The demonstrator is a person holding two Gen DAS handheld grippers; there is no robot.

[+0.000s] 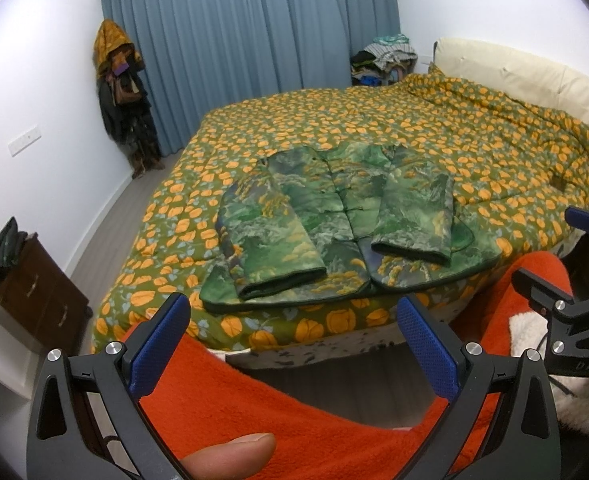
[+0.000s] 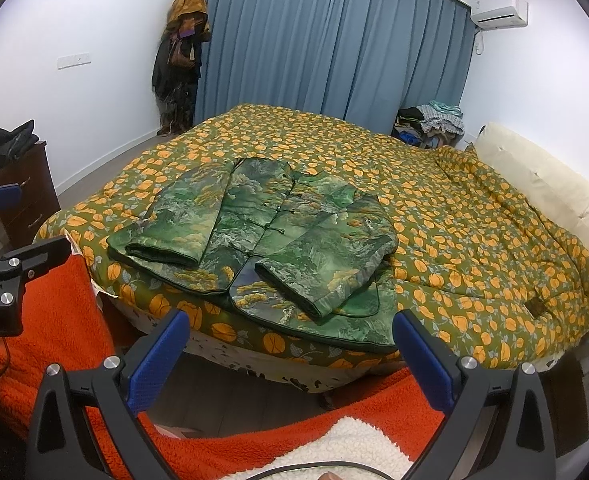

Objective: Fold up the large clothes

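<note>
Jaws apart, jacket (image 1: pixel 334 216) untouched

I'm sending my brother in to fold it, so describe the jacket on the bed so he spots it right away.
Start at the big bed with the green quilt covered in orange flowers, in front of the blue curtains. The jacket lies flat at the near edge, buttoned up, both sleeves folded over its front. Its print is a green landscape, not flowers, unlike the quilt beneath it.
</note>
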